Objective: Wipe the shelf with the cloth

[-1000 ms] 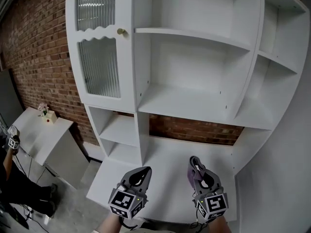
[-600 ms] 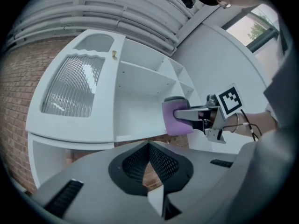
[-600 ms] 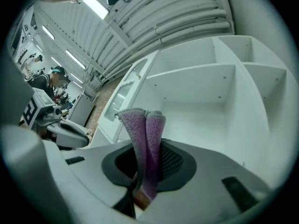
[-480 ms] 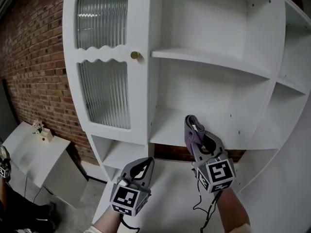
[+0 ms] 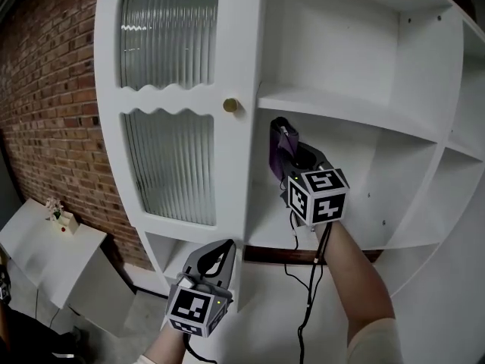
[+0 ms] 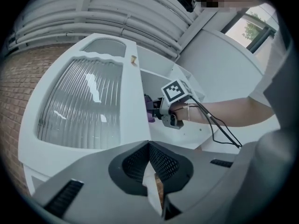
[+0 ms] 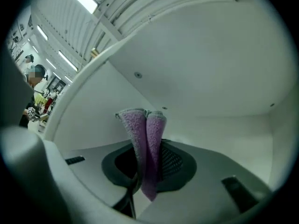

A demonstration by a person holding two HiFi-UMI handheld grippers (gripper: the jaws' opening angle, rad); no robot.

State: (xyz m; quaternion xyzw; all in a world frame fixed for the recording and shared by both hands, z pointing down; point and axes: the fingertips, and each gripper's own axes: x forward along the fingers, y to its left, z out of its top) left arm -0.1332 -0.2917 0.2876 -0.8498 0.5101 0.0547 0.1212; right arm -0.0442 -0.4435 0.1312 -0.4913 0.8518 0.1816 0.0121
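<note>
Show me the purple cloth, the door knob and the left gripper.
purple cloth (image 7: 149,143), right gripper view, its folded middle.
door knob (image 5: 230,105), head view, its round face.
left gripper (image 6: 148,145), left gripper view, where its closed tips meet.

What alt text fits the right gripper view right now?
The right gripper is shut on a folded purple cloth that sticks out past its jaws. Behind it is the white inside of a shelf compartment.
</note>
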